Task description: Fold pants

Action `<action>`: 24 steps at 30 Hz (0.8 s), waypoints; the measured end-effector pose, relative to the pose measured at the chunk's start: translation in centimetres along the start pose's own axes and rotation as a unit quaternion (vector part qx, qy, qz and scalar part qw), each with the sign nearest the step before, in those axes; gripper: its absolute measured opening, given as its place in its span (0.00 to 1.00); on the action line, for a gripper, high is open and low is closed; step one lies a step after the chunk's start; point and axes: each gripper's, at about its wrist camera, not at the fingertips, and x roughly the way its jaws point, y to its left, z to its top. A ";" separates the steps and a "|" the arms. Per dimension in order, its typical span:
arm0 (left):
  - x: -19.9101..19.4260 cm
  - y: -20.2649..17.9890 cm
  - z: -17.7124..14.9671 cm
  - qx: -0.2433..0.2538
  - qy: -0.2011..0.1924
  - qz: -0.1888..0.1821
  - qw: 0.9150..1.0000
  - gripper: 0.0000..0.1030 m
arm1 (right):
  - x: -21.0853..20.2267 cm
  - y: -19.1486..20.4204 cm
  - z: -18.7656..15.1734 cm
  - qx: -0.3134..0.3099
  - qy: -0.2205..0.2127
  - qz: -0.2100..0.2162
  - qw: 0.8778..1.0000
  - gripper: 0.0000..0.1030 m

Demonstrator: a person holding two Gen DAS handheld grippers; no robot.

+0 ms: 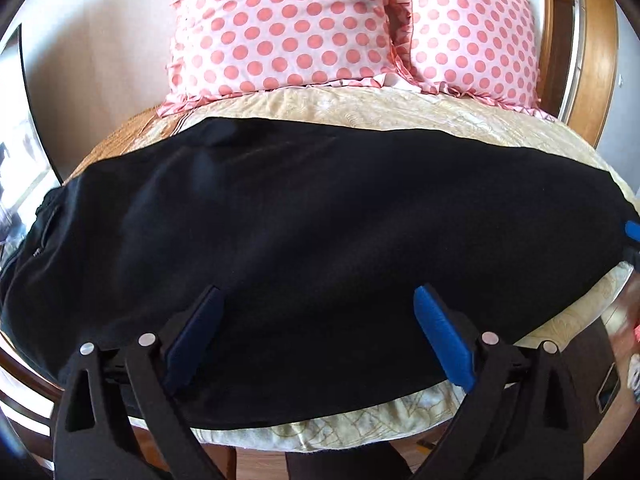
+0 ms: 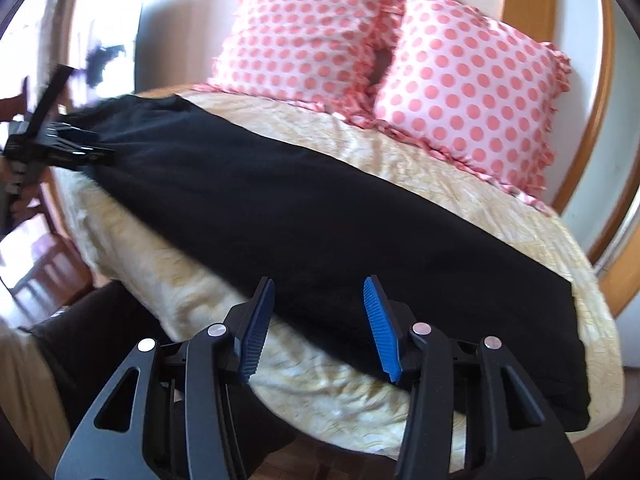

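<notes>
- Left wrist view: my left gripper (image 1: 316,300) hovers with jaws spread wide and nothing between them; below it the black pants (image 1: 320,232) lie flat, stretched sideways across the cream bedspread (image 1: 460,112); two polka-dot pillows (image 1: 280,28) stand behind.
- Right wrist view: my right gripper (image 2: 320,292) stands partly apart, empty, over the near edge of the pants (image 2: 320,216); the left gripper (image 2: 86,148) shows at their far-left end.

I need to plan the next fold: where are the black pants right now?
The black pants lie flat across the cream bedspread, in front of the two polka-dot pillows, stretched side to side in both wrist views.
</notes>
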 end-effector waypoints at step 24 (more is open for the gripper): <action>-0.1 0.0 -0.8 0.025 -0.035 -0.002 0.999 0.98 | -1.5 0.9 5.0 -0.036 -0.025 0.056 0.997 0.67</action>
